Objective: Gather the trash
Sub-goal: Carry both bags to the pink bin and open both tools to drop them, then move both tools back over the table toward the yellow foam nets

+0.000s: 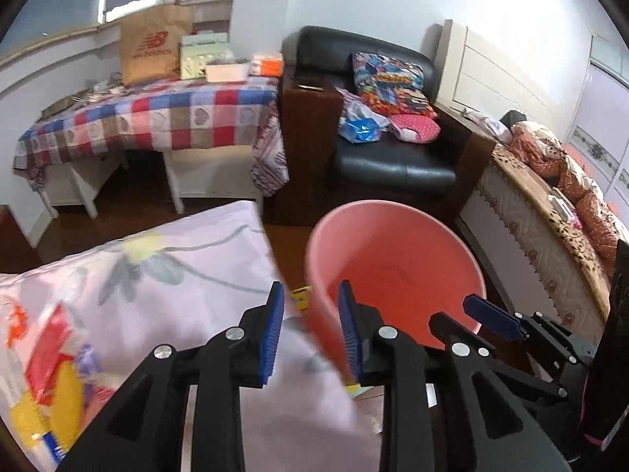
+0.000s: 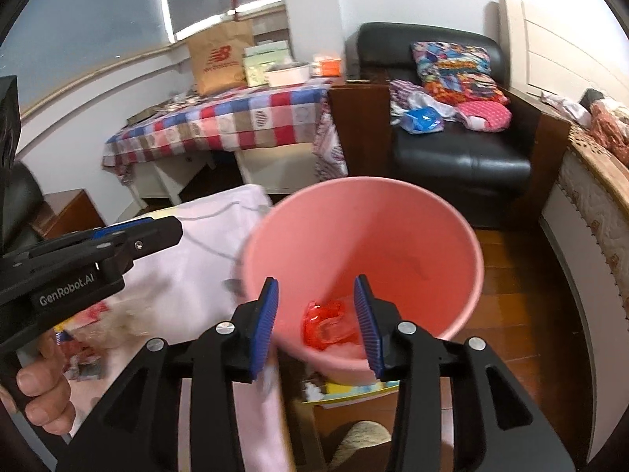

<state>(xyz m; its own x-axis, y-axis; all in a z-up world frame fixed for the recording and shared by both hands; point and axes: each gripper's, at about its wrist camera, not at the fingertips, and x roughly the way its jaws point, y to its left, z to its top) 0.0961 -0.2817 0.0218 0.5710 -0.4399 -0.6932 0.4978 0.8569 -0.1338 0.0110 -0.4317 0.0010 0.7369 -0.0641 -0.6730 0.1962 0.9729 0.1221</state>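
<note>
My right gripper (image 2: 316,316) hangs over the round pink plastic bucket (image 2: 412,244), its blue ribbed pads apart with nothing between them. Beneath it, at the bottom of the bucket, lies a crumpled red transparent plastic wrapper (image 2: 328,324), the trash, touching neither pad. My left gripper (image 1: 310,330) is also apart and empty; it straddles the bucket's near rim, one pad over the pale pink cloth with a flower print (image 1: 177,267) that covers the table, the other over the bucket's inside. The bucket stands on the wooden floor just beside the table's right edge. More bright wrappers (image 1: 51,358), red and yellow, lie blurred on the cloth near the table's left edge. In the right wrist view a hand (image 2: 35,389) grips the left gripper's handle at the lower left.
</note>
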